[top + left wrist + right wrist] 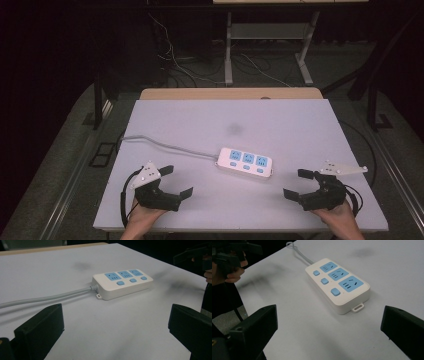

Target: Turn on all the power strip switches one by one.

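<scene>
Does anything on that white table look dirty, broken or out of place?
The power strip lies flat and looks whole, slightly askew to the table's edges. The odd thing is a dark smudge on the white table behind it, with fainter grey marks nearer the grippers.

Grey cord (165, 145) past table's left edge (far end unseen)

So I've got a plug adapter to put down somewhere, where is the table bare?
The far half of the table, beyond the power strip, is bare except for a faint smudge. Bare too: the near edge between the left gripper and right gripper. The cord crosses the left side, so it is tighter there.
</scene>
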